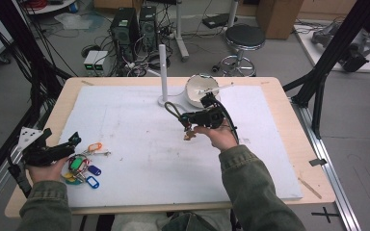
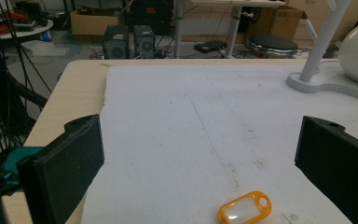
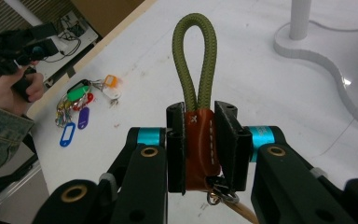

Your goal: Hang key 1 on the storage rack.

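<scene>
Brown leather keyring strap with an olive rope loop [image 3: 198, 135] sits clamped in the right gripper [image 3: 200, 149], lifted above the white foam mat [image 1: 139, 144]; left gripper [image 2: 200, 154], jaws wide and empty, rests at eight o'clock by coloured key tags [image 1: 84, 168]

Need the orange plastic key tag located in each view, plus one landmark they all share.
High view: orange plastic key tag lies at left on the white mat, at the top of the key tag bunch, beside the left gripper.
Left gripper view: bottom centre, on the mat between the open jaws.
Right gripper view: small, upper left, at the far end of the bunch.
Shared landmark: white post stand.
</scene>
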`<state>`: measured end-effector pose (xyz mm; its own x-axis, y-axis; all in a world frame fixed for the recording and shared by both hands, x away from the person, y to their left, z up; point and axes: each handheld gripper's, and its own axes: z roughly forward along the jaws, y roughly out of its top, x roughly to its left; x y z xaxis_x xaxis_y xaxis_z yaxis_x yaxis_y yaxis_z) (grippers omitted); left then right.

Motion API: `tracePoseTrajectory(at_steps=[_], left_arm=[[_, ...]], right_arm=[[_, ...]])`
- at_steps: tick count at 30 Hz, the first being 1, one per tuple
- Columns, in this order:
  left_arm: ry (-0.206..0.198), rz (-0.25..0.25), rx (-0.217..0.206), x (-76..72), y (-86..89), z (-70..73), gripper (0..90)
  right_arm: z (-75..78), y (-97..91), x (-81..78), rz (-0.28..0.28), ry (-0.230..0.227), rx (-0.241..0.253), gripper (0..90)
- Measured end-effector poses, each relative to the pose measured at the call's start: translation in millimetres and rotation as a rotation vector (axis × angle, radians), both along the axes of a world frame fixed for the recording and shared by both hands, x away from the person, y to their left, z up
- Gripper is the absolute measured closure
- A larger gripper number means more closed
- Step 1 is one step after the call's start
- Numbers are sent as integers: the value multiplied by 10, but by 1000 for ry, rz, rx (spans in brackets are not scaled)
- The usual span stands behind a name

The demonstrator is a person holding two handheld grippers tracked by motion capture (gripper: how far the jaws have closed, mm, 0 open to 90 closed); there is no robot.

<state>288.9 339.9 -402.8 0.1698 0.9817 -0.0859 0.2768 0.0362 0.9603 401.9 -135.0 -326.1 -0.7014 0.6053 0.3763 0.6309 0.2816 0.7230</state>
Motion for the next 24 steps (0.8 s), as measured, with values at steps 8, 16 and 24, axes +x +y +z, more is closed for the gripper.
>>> tracePoseTrajectory(at_steps=[8,16,24], left_arm=[[0,-1,-1,4,0,-2,17],[0,-1,-1,3,2,-1,17],[-1,-1,-2,6,2,-3,17]], right_arm=[[140,55,88,-2,-8,2,748],[266,108,189,-6,-17,1,748],[328,130,286,-23,-8,8,748]])
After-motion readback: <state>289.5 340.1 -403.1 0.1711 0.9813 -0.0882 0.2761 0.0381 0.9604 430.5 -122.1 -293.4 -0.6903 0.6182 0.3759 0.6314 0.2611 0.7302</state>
